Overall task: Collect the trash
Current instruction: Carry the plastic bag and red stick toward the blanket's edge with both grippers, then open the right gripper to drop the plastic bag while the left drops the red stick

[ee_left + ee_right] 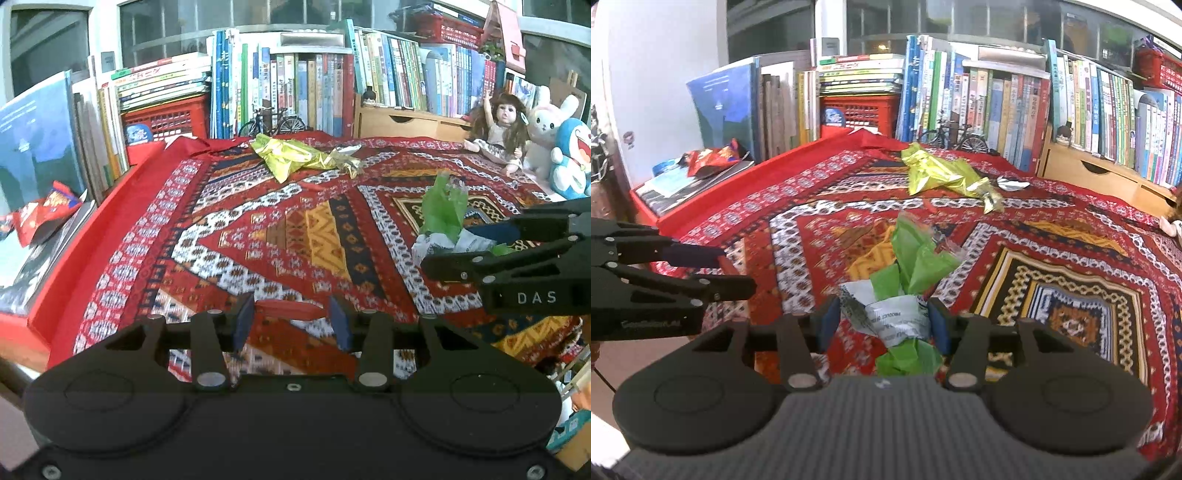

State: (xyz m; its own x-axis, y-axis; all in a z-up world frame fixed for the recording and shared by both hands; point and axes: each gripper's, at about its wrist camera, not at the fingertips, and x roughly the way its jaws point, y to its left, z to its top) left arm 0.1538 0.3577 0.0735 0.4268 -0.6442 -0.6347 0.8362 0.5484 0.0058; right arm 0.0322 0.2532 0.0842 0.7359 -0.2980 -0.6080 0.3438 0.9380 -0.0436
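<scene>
A: State of the left tongs (291, 321)?

B: Spread, with a small red wrapper (290, 309) lying between the blue pads (243, 323). Seen from the right wrist view, held low over the near left part of the patterned cloth (229, 229) on the desk. Not pinching yet, by the look; whether a pad touches the wrapper, cannot tell.

A: And the right tongs (882, 323)?

B: Also spread, set around a crumpled green and white wrapper (905, 295). Pads close on both sides of the white part, perhaps touching it; a firm pinch not shown.

A: Other trash still on the cloth?

B: Yes. A yellow-green foil bag (938, 175) far back, near the toy bicycle (955, 138). Just beside it, a small silver scrap (1012, 183). A short red bit (929, 205) between the foil bag and the green wrapper. Off the cloth, at the far left, a red snack bag (711, 158) resting on a flat pile of books (40, 266).

A: Any bin or bag for collecting?

B: None visible in either view.

A: So, how far along?

B: Early, as a judgement. Nothing seen as collected. Two pieces framed for grasping, at least four more left, all well apart from the tongs. Doll (498, 133) and plush toys (554, 144) at the far right probably not trash, better left alone.
</scene>
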